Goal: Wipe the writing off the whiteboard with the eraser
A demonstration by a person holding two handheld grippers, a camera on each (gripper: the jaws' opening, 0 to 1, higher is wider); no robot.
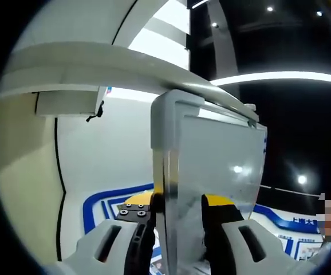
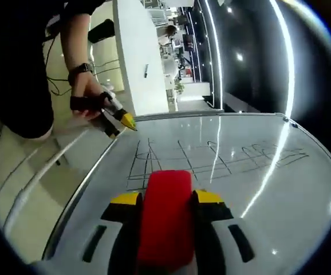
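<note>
**Red eraser poised before the writing**

Red eraser (image 2: pixel 166 215) sits pinched in the right gripper (image 2: pixel 166 207), the writing (image 2: pixel 211 157) just ahead. The left gripper (image 1: pixel 180 220) clamps the board (image 1: pixel 211 166) edge. If that clamp slips, wiping pressure could tip the board.

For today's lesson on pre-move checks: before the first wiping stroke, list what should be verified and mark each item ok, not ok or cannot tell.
1. Red eraser held between the right gripper jaws: ok.
2. Whiteboard edge clamped by the left gripper: ok.
3. Writing on the board ahead of the eraser: ok.
4. Eraser pressed flat on the board: cannot tell.
5. Stroke path free of the person's hand at the far corner: ok.
</note>
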